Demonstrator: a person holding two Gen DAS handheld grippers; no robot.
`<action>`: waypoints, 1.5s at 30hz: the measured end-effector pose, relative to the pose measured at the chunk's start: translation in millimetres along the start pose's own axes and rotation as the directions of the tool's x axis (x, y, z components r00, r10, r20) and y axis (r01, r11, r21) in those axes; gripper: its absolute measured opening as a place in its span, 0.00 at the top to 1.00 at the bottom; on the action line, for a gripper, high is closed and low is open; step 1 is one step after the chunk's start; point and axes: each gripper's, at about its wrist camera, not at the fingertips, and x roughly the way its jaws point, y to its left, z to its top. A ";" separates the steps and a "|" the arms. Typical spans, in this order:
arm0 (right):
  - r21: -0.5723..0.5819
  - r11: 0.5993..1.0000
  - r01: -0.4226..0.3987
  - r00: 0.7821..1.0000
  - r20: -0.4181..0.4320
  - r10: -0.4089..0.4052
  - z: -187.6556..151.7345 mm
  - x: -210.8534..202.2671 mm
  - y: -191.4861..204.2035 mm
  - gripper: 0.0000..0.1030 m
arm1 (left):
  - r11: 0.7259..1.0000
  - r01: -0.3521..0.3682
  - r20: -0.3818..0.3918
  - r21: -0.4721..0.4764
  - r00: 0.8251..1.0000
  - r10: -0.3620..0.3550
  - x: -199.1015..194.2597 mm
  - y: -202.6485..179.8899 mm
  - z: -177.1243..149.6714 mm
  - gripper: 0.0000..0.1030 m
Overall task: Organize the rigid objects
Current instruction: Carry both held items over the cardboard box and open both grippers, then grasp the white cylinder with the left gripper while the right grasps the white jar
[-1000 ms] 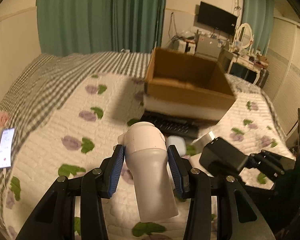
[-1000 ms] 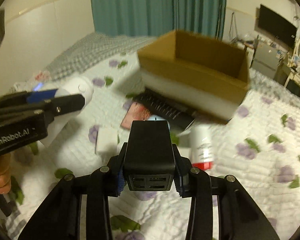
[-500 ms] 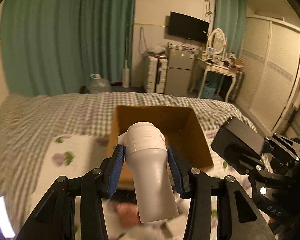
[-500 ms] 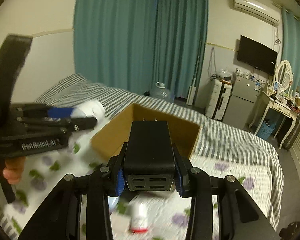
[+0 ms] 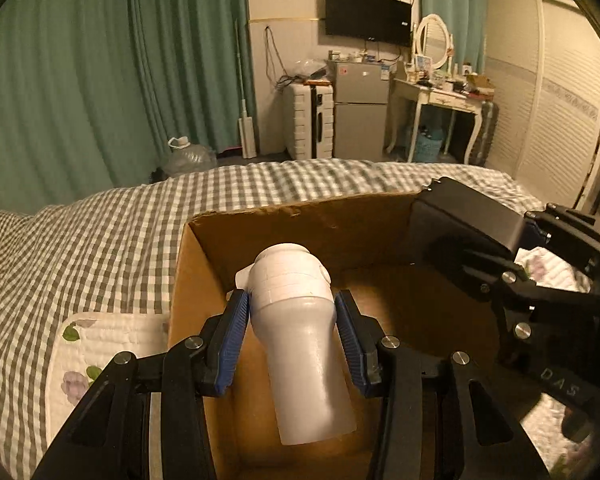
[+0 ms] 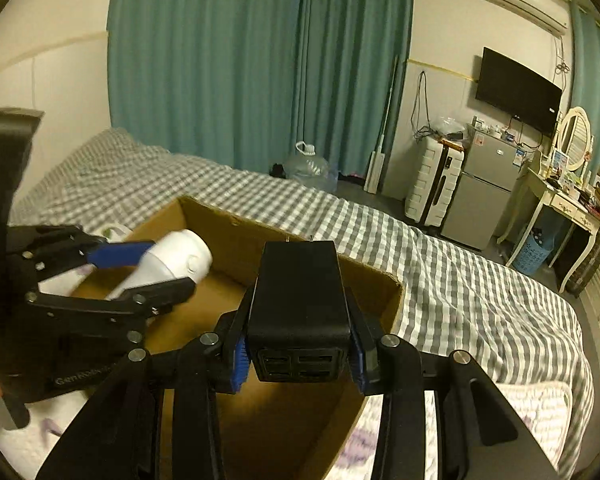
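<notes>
left gripper [image 5: 292,312]: clamped on a white bottle [image 5: 300,344], held over the open cardboard box [image 5: 300,216] | right gripper [image 6: 298,340]: clamped on a black charger [image 6: 300,292], above the same box, beside the bottle | box: sits on the checked bedspread [image 5: 80,248]

The bottle [image 5: 296,320] looks like smooth matt white plastic. The charger [image 6: 300,292] is matt black plastic. The box [image 5: 300,224] is plain brown cardboard with rough-cut edges. The bed [image 5: 100,240] wears soft checked cloth beside a quilted cover [image 5: 112,336]. The curtains [image 6: 240,60] are matt green fabric.
</notes>
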 end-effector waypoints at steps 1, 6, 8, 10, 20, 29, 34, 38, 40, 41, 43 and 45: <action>0.002 1.000 0.001 1.000 -0.004 -0.001 -2.1 -0.6 0.7 0.63 | 1.000 0.002 -0.005 -0.001 1.000 -0.002 3.9 0.8 -1.0 0.56; 0.002 1.000 -0.011 0.999 -0.046 0.011 -13.7 5.3 1.8 0.63 | 0.999 -0.022 -0.012 0.031 1.000 0.023 12.3 -3.0 -7.7 0.54; -0.003 1.000 0.018 1.000 -0.025 -0.019 -15.7 -5.4 4.5 0.54 | 0.998 -0.045 -0.007 0.044 0.999 0.046 9.1 -6.1 -9.2 0.48; 0.004 0.998 0.068 0.998 -0.005 -0.068 -19.1 -24.0 4.9 0.34 | 0.998 -0.055 0.005 0.041 0.998 0.055 2.7 -7.6 -8.9 0.44; 0.029 0.996 0.081 0.990 0.118 -0.084 -18.0 -146.4 15.5 0.19 | 0.996 -0.087 0.051 -0.005 0.995 0.087 -82.4 -19.4 -2.6 0.36; 0.013 0.996 0.084 0.981 0.174 -0.085 -26.5 -245.4 34.1 0.10 | 0.995 -0.067 0.141 -0.074 0.987 0.077 -186.5 -21.2 -17.0 0.34; 0.012 0.998 0.064 0.986 0.156 -0.065 -46.5 -258.4 46.8 0.10 | 0.994 -0.077 0.145 -0.074 0.986 0.087 -210.0 -22.1 -48.7 0.34; 0.017 0.999 0.041 0.995 0.089 -0.043 -71.2 -235.6 53.6 0.10 | 0.992 -0.092 0.113 -0.083 0.989 0.101 -201.6 -23.1 -83.3 0.34; 0.020 0.999 0.029 0.999 0.045 -0.030 -85.0 -216.1 58.1 0.10 | 0.990 -0.096 0.082 -0.105 0.991 0.104 -186.2 -22.3 -100.8 0.34; 0.017 1.000 0.024 1.000 0.016 -0.024 -93.3 -202.2 60.5 0.10 | 0.989 -0.094 0.067 -0.112 0.992 0.102 -179.6 -21.9 -107.8 0.34; 0.000 1.000 0.027 0.998 -0.050 -0.027 -110.0 -172.1 65.9 0.10 | 0.985 -0.110 0.036 -0.135 0.993 0.115 -160.7 -21.6 -124.0 0.34; -0.012 1.000 0.013 0.992 -0.123 -0.014 -124.6 -141.6 69.2 0.10 | 0.980 -0.133 0.003 -0.151 0.991 0.135 -138.6 -19.9 -143.4 0.34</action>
